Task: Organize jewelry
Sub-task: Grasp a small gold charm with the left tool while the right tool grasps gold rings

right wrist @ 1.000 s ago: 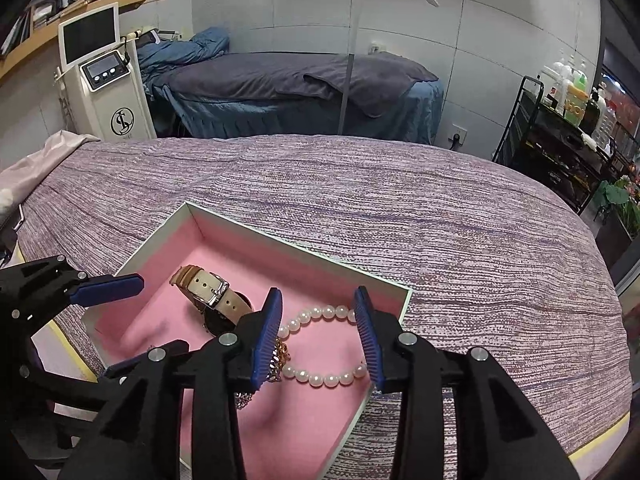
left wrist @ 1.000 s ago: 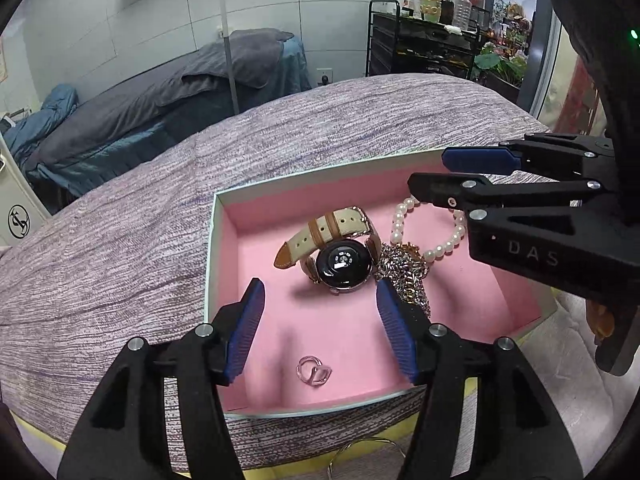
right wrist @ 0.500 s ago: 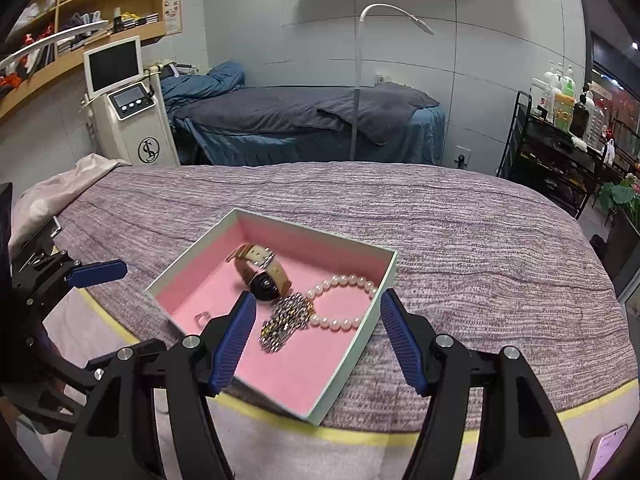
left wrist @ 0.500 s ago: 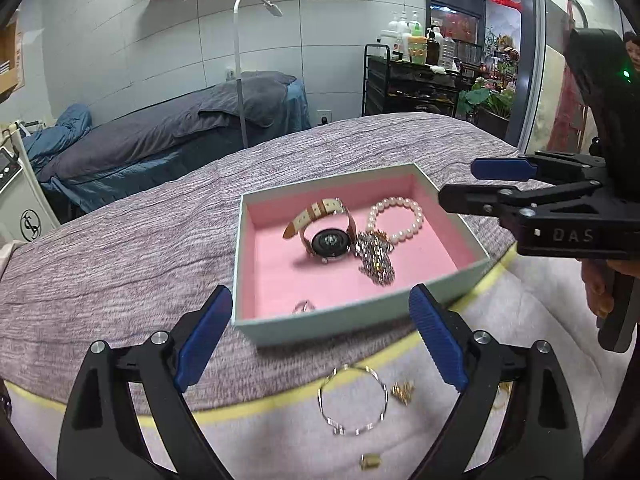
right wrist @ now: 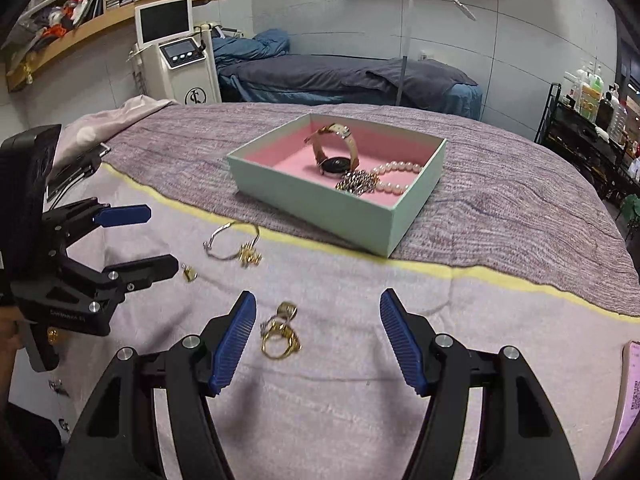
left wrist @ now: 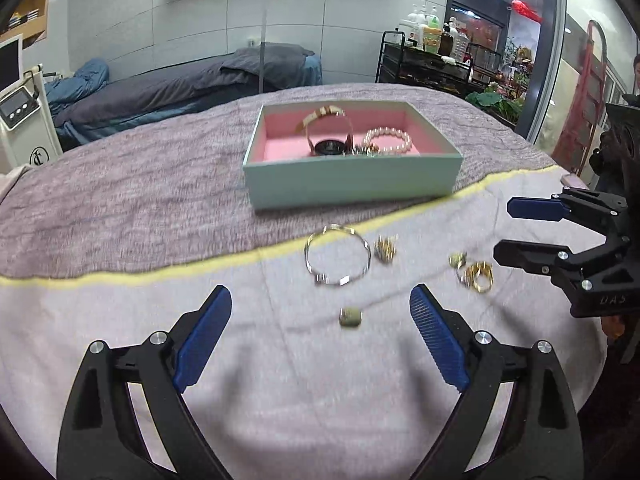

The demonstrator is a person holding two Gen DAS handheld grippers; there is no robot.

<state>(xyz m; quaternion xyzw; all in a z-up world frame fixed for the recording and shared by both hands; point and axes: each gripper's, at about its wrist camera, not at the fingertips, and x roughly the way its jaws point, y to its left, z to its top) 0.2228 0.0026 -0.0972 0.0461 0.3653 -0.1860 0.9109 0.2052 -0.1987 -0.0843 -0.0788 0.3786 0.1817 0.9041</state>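
Note:
A mint box with pink lining (left wrist: 352, 184) (right wrist: 340, 208) stands on the purple cover and holds a watch (left wrist: 326, 134) (right wrist: 336, 152), a pearl bracelet (left wrist: 388, 140) (right wrist: 394, 178) and a silver chain (right wrist: 358, 182). On the pale cloth in front lie a silver bangle (left wrist: 337, 255) (right wrist: 232, 240), a gold clasp piece (left wrist: 385, 247) (right wrist: 250, 257), gold rings (left wrist: 476, 274) (right wrist: 280, 340) and a small pendant (left wrist: 351, 317) (right wrist: 189, 273). My left gripper (left wrist: 320, 340) (right wrist: 138, 238) is open and empty, above the pendant. My right gripper (right wrist: 316, 340) (left wrist: 516, 226) is open and empty, beside the gold rings.
A yellow seam (right wrist: 460, 272) divides the pale cloth from the purple cover. A pink card (right wrist: 630, 400) lies at the right edge. A treatment bed (right wrist: 340, 76), a machine (right wrist: 180, 60) and a black trolley (left wrist: 432, 68) stand behind.
Both grippers have pulled back from over the box and dropped low over the pale cloth. Both have opened wider. The loose jewelry on the cloth came into view.

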